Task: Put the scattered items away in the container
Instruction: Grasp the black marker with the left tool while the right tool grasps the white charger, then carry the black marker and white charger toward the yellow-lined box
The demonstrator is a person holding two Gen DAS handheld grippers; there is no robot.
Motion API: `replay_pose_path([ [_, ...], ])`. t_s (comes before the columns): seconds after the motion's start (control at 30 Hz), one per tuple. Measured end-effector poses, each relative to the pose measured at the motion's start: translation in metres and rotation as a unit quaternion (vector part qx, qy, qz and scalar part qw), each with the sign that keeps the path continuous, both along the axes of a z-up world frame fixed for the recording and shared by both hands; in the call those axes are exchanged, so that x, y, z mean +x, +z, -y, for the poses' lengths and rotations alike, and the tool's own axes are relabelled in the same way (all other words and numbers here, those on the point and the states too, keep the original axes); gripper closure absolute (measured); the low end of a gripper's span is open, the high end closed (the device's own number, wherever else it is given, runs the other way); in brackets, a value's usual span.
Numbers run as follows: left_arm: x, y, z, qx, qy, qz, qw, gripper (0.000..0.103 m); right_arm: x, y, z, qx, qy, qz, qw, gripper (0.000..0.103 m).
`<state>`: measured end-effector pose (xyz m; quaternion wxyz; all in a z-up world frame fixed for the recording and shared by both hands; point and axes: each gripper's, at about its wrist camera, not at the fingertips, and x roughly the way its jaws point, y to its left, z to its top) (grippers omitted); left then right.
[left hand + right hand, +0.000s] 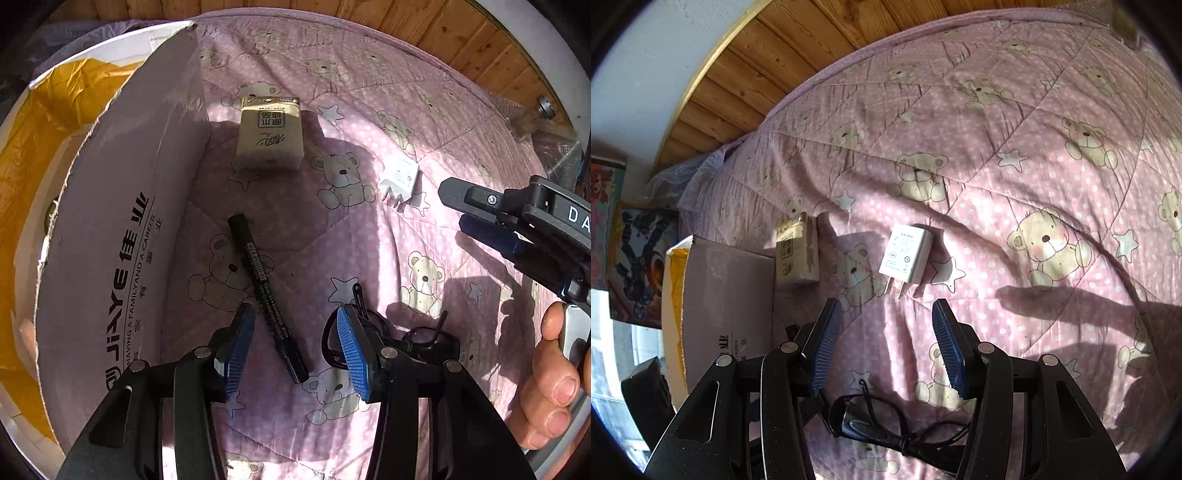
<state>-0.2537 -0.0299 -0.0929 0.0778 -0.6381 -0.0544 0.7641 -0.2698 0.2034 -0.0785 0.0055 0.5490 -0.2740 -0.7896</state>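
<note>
Black marker [267, 297] between left fingers [240, 345]

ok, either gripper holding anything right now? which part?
Nothing held. Left gripper is open above the black marker, not gripping it. Right gripper is open and empty, near the white charger.

cardboard box [110, 236] printed "JIAYE", "CAREER"

Open quilt [1015, 206] lies right of the cardboard box [122, 206], whose raised flap walls its near side. Beside that flap, a tissue pack [269, 134], marker [266, 295] and charger [905, 254] interrupt the surface.
</note>
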Motion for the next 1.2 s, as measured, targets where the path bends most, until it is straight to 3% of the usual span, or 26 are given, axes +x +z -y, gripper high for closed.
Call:
replay_pose_path([
  [0.23, -0.01, -0.035, 0.014, 0.0, 0.063, 0.014, 0.9979, 0.055, -0.036, -0.023, 0.012, 0.066, 0.012, 0.021, 0.997, 0.048],
  [0.4, -0.006, -0.035, 0.013, 0.001, 0.06, -0.02, 0.998, 0.055, -0.043, -0.044, 0.015, 0.086, 0.014, 0.027, 0.996, 0.052],
  [0.47, -0.003, -0.036, 0.009, -0.009, 0.043, -0.04, 0.9982, 0.055, -0.042, -0.045, 0.018, 0.121, 0.02, 0.025, 0.992, 0.075],
  [0.5, -0.001, -0.036, 0.006, -0.021, 0.033, -0.049, 0.998, 0.057, -0.041, -0.045, 0.015, 0.121, 0.018, 0.021, 0.992, 0.076],
  [0.57, 0.002, -0.036, 0.004, -0.045, 0.018, -0.065, 0.9967, 0.075, -0.036, -0.045, 0.009, 0.107, 0.014, 0.013, 0.994, 0.078],
  [0.67, 0.003, -0.034, 0.006, -0.036, 0.004, -0.072, 0.9967, 0.089, -0.028, -0.042, -0.002, 0.081, 0.002, -0.001, 0.997, 0.078],
  [0.9, 0.011, -0.014, 0.009, -0.004, -0.003, -0.084, 0.9965, 0.089, 0.002, -0.028, -0.025, 0.038, -0.029, -0.017, 0.999, 0.078],
  [1.2, 0.018, 0.014, 0.0, 0.013, -0.021, -0.098, 0.9949, 0.089, 0.03, -0.007, -0.024, 0.029, -0.042, -0.02, 0.999, 0.078],
])
